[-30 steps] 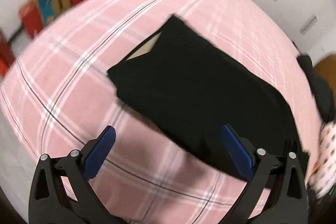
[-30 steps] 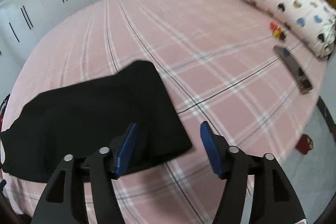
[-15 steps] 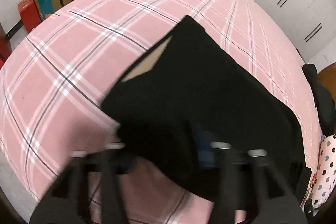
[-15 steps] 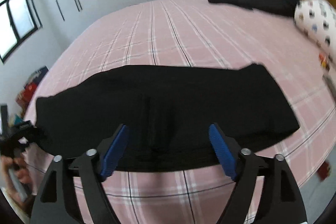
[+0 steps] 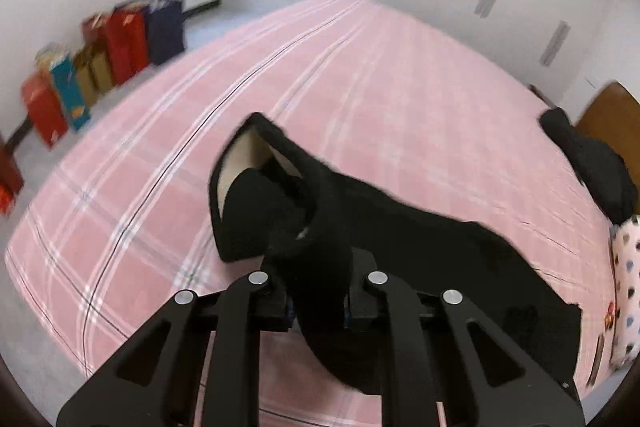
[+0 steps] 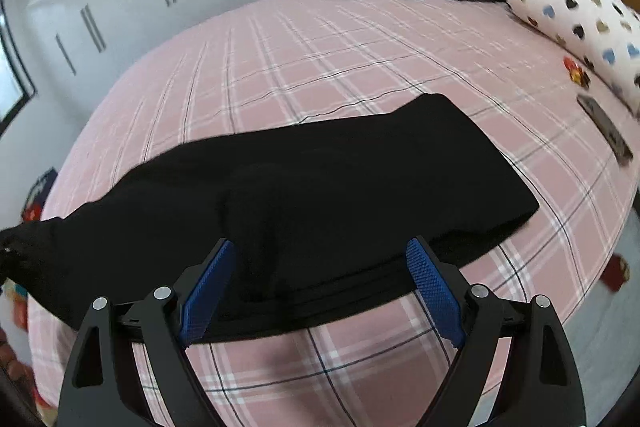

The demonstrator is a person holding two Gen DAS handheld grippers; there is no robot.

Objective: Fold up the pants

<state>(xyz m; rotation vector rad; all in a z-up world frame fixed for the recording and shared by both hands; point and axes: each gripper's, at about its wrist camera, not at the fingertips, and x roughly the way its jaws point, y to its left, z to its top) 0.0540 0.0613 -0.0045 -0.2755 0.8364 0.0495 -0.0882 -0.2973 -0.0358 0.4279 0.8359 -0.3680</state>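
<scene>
Your left gripper (image 5: pixel 318 307) has its jaws closing, clamped on a bunched end of the black fabric pants (image 6: pixel 320 187), lifting it off the pink plaid bed (image 6: pixel 320 59). Your right gripper (image 6: pixel 320 291) hangs released, jaws spread wide, the pants' near edge lying between them.

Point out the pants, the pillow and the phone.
pants (image 6: pixel 340 179): right wrist view, middle of the black fabric.
pillow (image 6: pixel 580 15): right wrist view, its spotted top.
phone (image 6: pixel 604 127): right wrist view, its middle.
</scene>
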